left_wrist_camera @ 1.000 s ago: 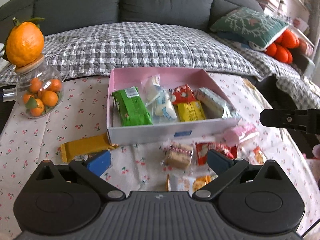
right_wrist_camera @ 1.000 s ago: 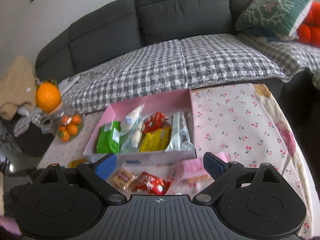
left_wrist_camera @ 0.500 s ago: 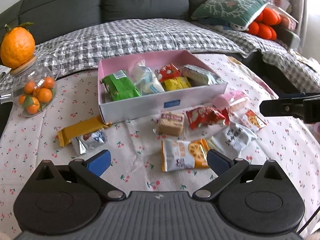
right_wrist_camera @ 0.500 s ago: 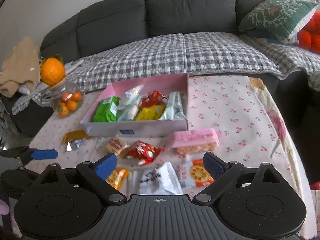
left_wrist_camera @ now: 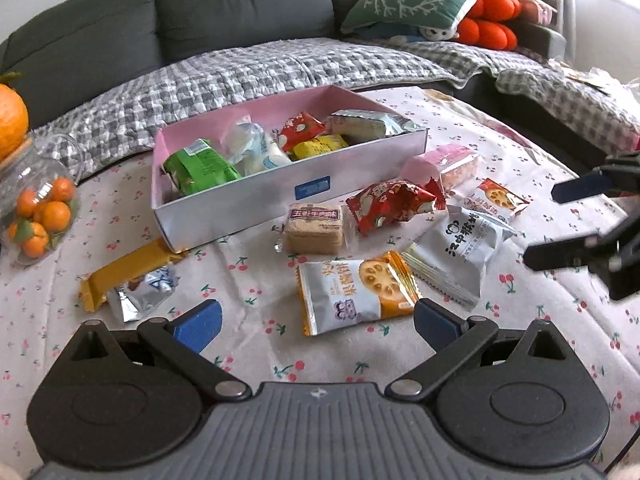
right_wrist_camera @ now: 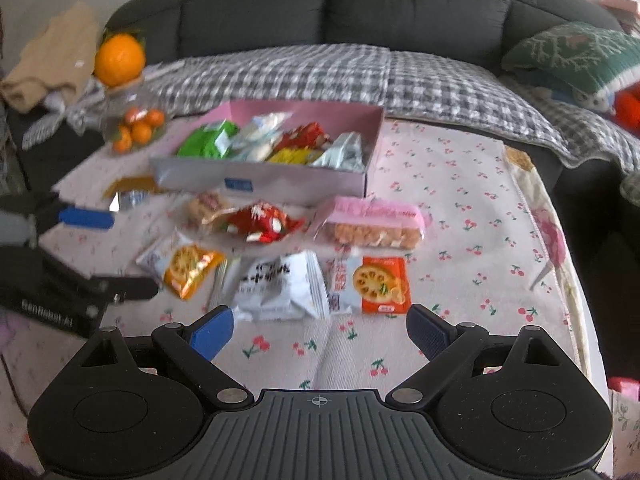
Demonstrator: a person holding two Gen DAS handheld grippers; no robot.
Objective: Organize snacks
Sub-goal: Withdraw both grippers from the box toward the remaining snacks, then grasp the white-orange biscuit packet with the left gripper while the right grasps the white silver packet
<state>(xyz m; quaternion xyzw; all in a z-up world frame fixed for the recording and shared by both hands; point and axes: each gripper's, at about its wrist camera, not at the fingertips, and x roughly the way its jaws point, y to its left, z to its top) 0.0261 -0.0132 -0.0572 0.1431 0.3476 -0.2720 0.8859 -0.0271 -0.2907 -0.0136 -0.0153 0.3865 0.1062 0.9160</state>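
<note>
Two grippers hover above the cherry-print tablecloth (left_wrist_camera: 256, 304), both spread wide and holding nothing: the left gripper (left_wrist_camera: 316, 322) sits over the near edge, the right gripper (right_wrist_camera: 320, 330) a little further toward the right edge. The pink box (left_wrist_camera: 280, 192) stands toward the far edge and already holds a row of packets, with some room left along its near wall.

Several snacks lie loose between the box and the near edge. The lotus-chip packet (left_wrist_camera: 356, 296) is just ahead of the left gripper; the white pillow pack (right_wrist_camera: 280, 286) is just ahead of the right one, with a second orange lotus-chip packet (right_wrist_camera: 380, 286) touching its side. A red wrapper (left_wrist_camera: 394, 204), a clear-wrapped biscuit block (left_wrist_camera: 316, 228) and a pink-topped pack (right_wrist_camera: 372, 224) lie closer to the box. A yellow bar (left_wrist_camera: 128, 266) and a small silver sachet (left_wrist_camera: 144, 294) sit near the box's left corner.

The likely step is picking the nearest packet. A good grip would take it across its short side, by the puffed middle rather than the crimped seam, so the slick film does not slip, and lift clear before moving over the box wall.
</note>
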